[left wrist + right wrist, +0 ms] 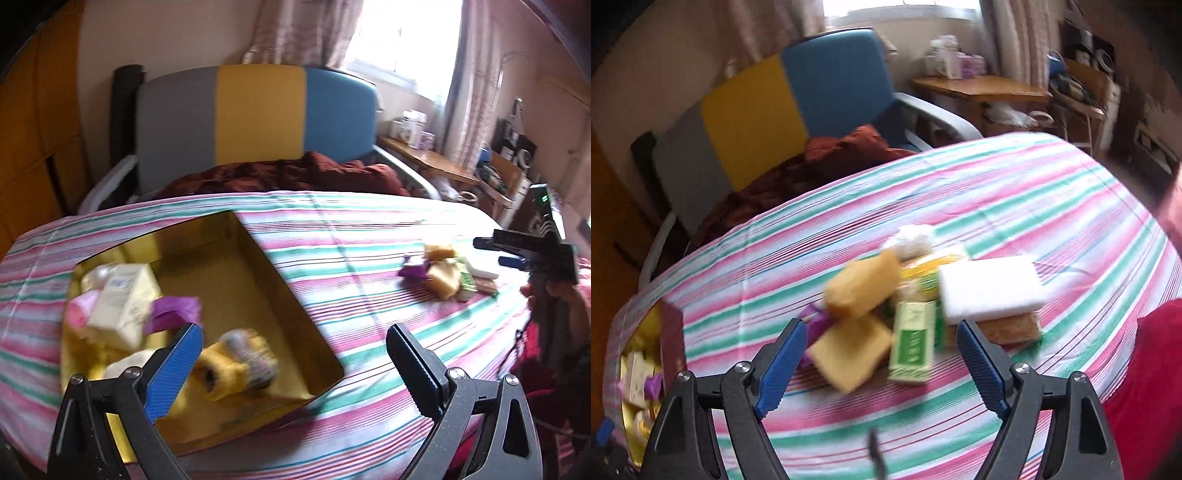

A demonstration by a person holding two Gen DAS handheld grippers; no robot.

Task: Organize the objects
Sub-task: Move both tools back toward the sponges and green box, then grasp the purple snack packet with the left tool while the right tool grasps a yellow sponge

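Note:
A gold tin box (pixel 258 258) sits on the striped bed at the left; its edge also shows in the right wrist view (pixel 670 332). Inside lie a cream carton (pixel 123 299), a purple wrapper (pixel 173 312), a pink item (pixel 79 312) and a blurred yellow item (pixel 236 363). My left gripper (pixel 295 343) is open and empty above the box's near right corner. A loose pile (pixel 448 271) lies to the right: yellow sponges (pixel 862 291), a green box (pixel 912 349), a white block (pixel 991 288), a purple wrapper (pixel 818 323). My right gripper (pixel 882 339) is open, just before the pile.
A grey, yellow and blue headboard (pixel 258 114) and a dark red blanket (pixel 288 173) lie beyond the bed. A wooden table (pixel 979 86) with boxes stands by the window. A red cloth (pixel 1145 387) lies at the right edge.

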